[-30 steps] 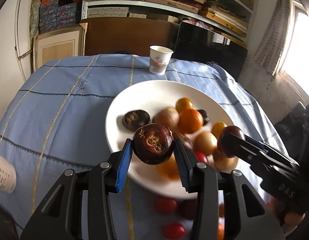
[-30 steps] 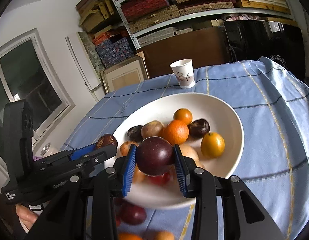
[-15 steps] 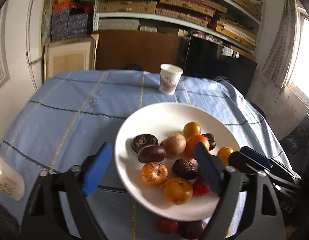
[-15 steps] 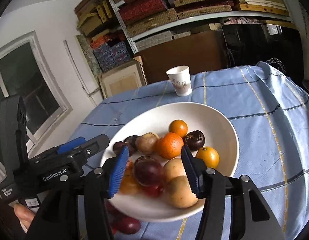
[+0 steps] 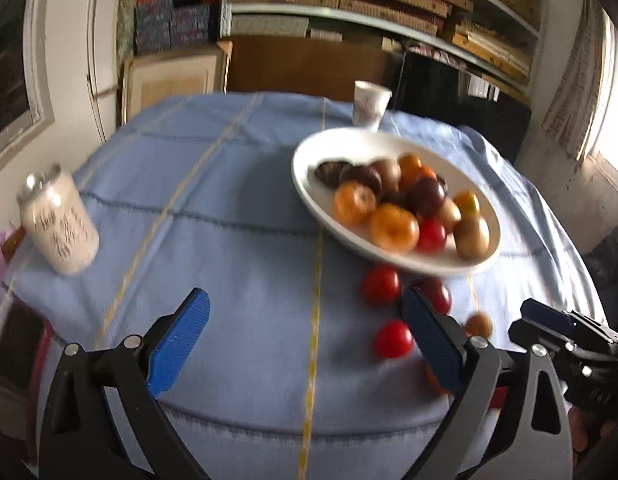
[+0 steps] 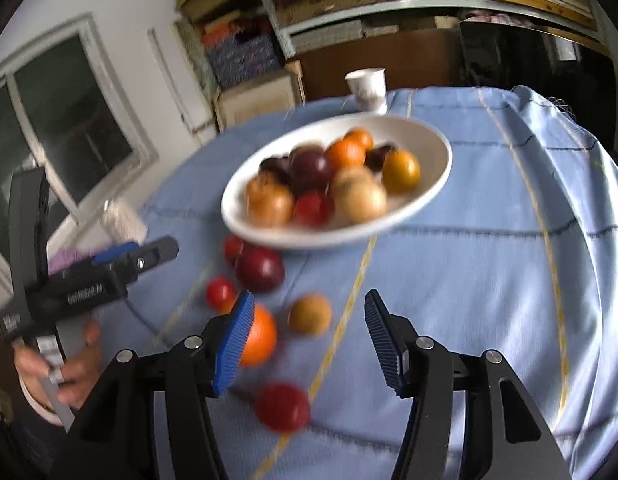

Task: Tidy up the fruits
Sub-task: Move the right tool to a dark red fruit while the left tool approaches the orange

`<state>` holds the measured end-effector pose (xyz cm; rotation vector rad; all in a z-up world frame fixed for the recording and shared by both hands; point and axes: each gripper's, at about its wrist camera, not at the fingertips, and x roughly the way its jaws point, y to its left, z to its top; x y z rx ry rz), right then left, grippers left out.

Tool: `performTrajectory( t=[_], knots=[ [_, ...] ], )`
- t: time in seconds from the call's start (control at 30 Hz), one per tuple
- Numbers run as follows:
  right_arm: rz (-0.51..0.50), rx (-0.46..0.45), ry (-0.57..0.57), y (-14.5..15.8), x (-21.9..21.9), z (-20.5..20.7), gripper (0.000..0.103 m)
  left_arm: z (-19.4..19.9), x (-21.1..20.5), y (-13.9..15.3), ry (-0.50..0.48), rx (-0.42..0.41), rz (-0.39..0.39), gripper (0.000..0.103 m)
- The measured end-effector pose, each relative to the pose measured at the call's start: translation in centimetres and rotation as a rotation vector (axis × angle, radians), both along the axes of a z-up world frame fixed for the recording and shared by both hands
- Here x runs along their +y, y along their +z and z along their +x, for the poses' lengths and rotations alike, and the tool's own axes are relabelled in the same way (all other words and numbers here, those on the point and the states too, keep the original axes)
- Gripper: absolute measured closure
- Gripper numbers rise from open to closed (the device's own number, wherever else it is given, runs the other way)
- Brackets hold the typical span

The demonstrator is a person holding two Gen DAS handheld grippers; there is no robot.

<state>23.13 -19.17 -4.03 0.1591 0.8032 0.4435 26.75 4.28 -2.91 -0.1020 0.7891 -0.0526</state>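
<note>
Both fruits released since earlier; left tool and right tool opening, empty; plate now at 1 o'clock.

Blue checked cloth covers the tabletop, and on it sit a white bowl piled with fruit, a paper cup just behind it, a pale can off left, and loose red tomatoes scattered in front.
</note>
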Motion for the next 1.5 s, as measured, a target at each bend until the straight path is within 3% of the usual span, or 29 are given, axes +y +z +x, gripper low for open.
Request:
performTrajectory(
  t=[0.1,0.27,0.43,0.87,1.4,1.5],
  knots=[
    [-0.056,0.009,0.036,-0.3,0.7,-1.1,0.045,-0.8,0.3,-0.3,-0.003,0.01,-0.022,0.007],
    [-0.089,0.04,0.097,-0.7,1.7,-1.9,0.045,-0.8,0.3,-0.3,0.024,0.004,0.021,0.007],
    [-0.165,0.038,0.136,-1.1,3.0,-2.9,0.045,-0.4,1.0,-0.2,0.026,0.025,-0.026,0.007],
    [-0.215,0.089,0.126,-2.1,2.8,-2.9,0.046,-0.3,0.8,-0.3,0.033,0.033,-0.007,0.007],
    [-0.255,0.06,0.136,-2.3,3.4,-3.2,0.045,-0.4,0.6,-0.3,0.026,0.036,-0.003,0.007],
    [-0.27,0.06,0.15,-2.4,3.8,-3.3,0.04,-0.4,0.6,-0.3,0.026,0.036,-0.003,0.007]
  ],
)
